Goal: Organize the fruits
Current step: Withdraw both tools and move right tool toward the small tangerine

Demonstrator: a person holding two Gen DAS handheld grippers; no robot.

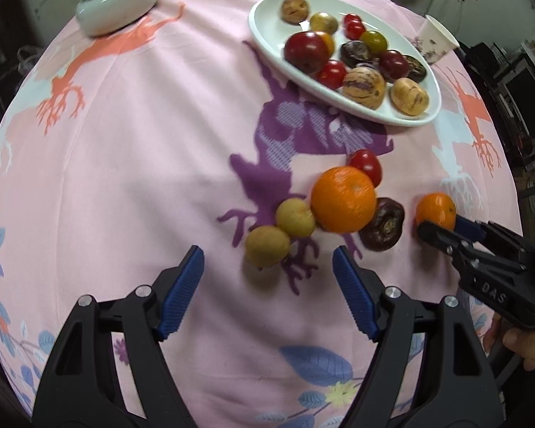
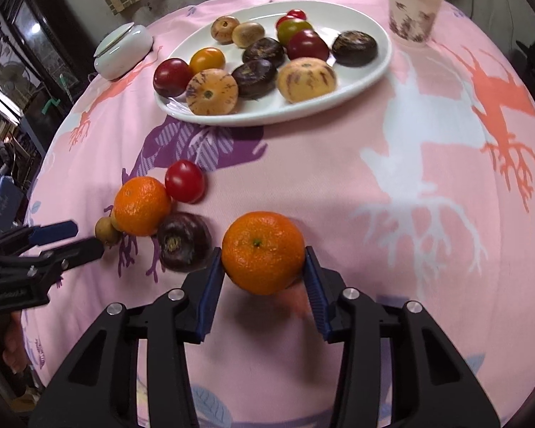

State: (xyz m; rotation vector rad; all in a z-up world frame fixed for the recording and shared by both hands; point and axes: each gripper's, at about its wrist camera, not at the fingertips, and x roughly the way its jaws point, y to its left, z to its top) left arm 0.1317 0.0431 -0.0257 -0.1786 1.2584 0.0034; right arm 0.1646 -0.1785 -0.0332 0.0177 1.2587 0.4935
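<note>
**Orange mandarin between right pads; left hand-held gripper spread over loose fruit**

Left wrist view. Pink printed tablecloth covers the surface (image 1: 142,164). Left hand-held gripper (image 1: 268,266) is released, blue ribbed pads wide apart, nothing between them. Just ahead and a little right of its centre line lies a tan round longan-like fruit (image 1: 267,246), touching a second yellowish one (image 1: 296,218). Beyond those: a large orange citrus (image 1: 343,199), a red cherry tomato (image 1: 366,166) behind it, and a dark purple wrinkled fruit (image 1: 382,229) to its right. Further right, the right hand-held gripper (image 1: 437,226) comes in from the edge with its fingers at a small orange mandarin (image 1: 436,212). White oval plate (image 1: 267,35), already holding many fruits, sits far side, right of centre.

Right wrist view. Right hand-held gripper (image 2: 264,264) has the small orange mandarin (image 2: 263,251) between both blue pads, stem facing up; pads appear to touch its sides, so I judge it grasped. Whether it is lifted off the cloth cannot be told. The plate (image 2: 374,67) lies straight ahead and well apart, across bare cloth.

Judgement: the right side carries next; the mandarin's path forward looks unobstructed. Near-round fruit, so no long axis matters.
</note>
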